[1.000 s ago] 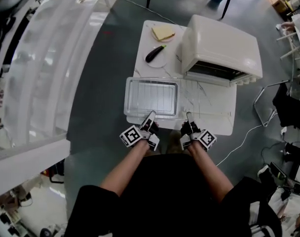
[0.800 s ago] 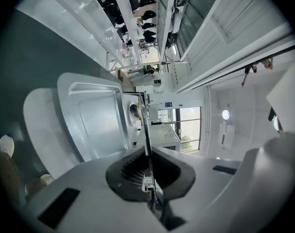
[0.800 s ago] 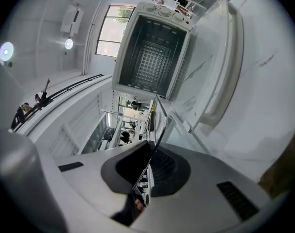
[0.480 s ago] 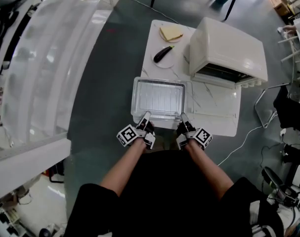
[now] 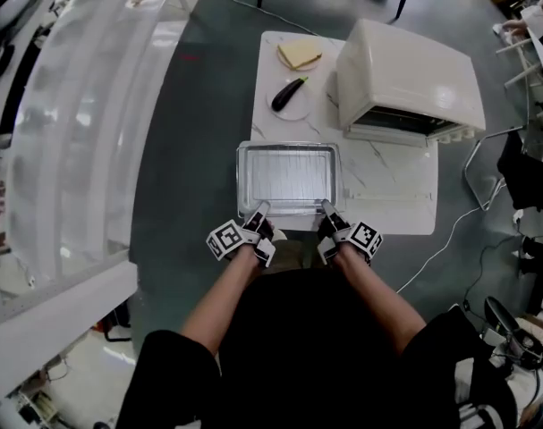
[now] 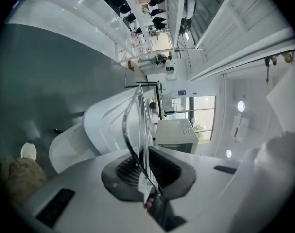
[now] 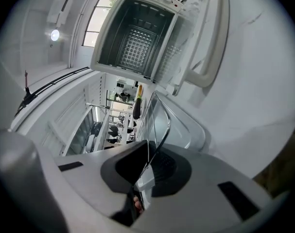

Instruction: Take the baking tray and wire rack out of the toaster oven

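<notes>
A silver baking tray (image 5: 289,179) with a wire rack (image 5: 290,170) lying in it is over the near left part of the white table (image 5: 412,213). My left gripper (image 5: 258,211) is shut on the tray's near rim at its left corner, my right gripper (image 5: 326,208) on the right corner. In the left gripper view the jaws (image 6: 149,188) pinch rack (image 6: 137,125) and tray rim (image 6: 101,127) together. The right gripper view shows the same grip (image 7: 142,178) on the rack (image 7: 155,125). The cream toaster oven (image 5: 405,70) stands behind, door (image 5: 389,175) folded down, cavity (image 7: 135,33) bare.
A plate with an eggplant (image 5: 289,94) and a piece of toast (image 5: 298,54) sit at the table's far left. The open door handle (image 7: 213,47) lies just right of the tray. A cable (image 5: 436,256) and a chair frame (image 5: 486,172) are on the floor at right.
Both grippers have sunk with the tray and rack and drawn it a little toward me, away from the oven. Both grips are unchanged.
</notes>
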Tool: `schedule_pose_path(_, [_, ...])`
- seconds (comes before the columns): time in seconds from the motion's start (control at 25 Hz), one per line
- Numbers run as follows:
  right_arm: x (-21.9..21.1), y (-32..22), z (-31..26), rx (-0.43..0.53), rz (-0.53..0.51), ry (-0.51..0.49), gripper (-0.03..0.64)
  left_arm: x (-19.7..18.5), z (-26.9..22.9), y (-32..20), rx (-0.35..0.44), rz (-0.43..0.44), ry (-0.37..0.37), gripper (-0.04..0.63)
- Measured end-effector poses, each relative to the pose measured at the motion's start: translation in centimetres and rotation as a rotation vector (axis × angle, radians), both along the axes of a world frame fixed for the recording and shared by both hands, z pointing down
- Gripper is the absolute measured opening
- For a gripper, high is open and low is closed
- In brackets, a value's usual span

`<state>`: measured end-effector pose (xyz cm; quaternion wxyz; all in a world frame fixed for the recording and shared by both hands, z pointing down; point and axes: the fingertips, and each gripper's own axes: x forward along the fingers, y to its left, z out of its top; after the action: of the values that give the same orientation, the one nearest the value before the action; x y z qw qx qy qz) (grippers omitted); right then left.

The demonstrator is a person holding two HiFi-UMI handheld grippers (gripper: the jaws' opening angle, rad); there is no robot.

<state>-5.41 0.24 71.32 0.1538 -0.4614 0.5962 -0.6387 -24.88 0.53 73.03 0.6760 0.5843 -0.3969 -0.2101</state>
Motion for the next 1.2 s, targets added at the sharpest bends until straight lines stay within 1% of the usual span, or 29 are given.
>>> schedule_pose_path(0.08, [0.3,0.0,0.1,-0.008,0.014,0.006,0.028,0.5,-0.3,0.0,-0.022,0.090,-0.022,0.028])
schedule_pose_path(0.12, [0.4,0.1,0.2,-0.014,0.022,0.007,0.028,0.7,-0.5,0.1,-0.029,0.134,-0.035,0.045])
schedule_pose_path(0.16, [0.5,0.1,0.2,-0.019,0.030,0.008,0.028,0.8,-0.6,0.2,-0.034,0.176,-0.044,0.065])
schedule_pose_path(0.24, [0.5,-0.1,0.1,-0.022,0.045,0.003,0.028,1.1,-0.7,0.6,-0.038,0.255,-0.049,0.145])
schedule_pose_path(0.32, [0.4,-0.2,0.1,-0.021,0.060,-0.010,0.026,0.9,-0.6,1.3,-0.054,0.293,-0.054,0.161])
schedule_pose_path(0.4, [0.3,-0.2,0.2,-0.022,0.060,-0.015,0.026,0.4,-0.1,2.0,-0.084,0.266,-0.043,0.161])
schedule_pose_path(0.48, [0.2,0.1,0.5,-0.028,0.052,-0.011,0.028,0.1,0.3,2.3,-0.101,0.193,0.020,0.150])
schedule_pose_path(0.56, [0.1,0.5,1.0,-0.049,0.050,-0.010,0.029,-0.1,0.5,2.6,-0.116,0.115,0.090,0.067])
schedule_pose_path(0.6, [0.0,0.6,1.2,-0.060,0.049,-0.017,0.029,-0.1,0.7,2.7,-0.124,0.082,0.113,0.044])
schedule_pose_path(0.68, [-0.2,0.8,1.6,-0.079,0.033,-0.023,0.035,-0.2,0.9,2.7,-0.133,0.032,0.140,0.029])
schedule_pose_path(0.76, [-0.6,1.3,1.9,-0.111,-0.009,-0.002,0.048,-0.2,1.2,2.8,-0.134,0.006,0.153,0.026])
schedule_pose_path(0.84, [-1.0,1.9,2.1,-0.143,-0.053,0.011,0.076,-0.2,1.4,2.8,-0.141,-0.006,0.155,0.026])
schedule_pose_path(1.0, [-0.9,3.2,2.4,-0.198,-0.090,0.064,0.083,0.1,1.7,2.7,-0.158,0.002,0.164,0.025])
schedule_pose_path(1.08, [-0.8,3.5,2.6,-0.219,-0.100,0.084,0.086,0.1,1.7,2.5,-0.161,-0.022,0.177,0.023])
schedule_pose_path(1.2, [-0.7,4.0,2.7,-0.261,-0.133,0.111,0.107,-0.4,1.7,2.5,-0.165,-0.085,0.182,0.023])
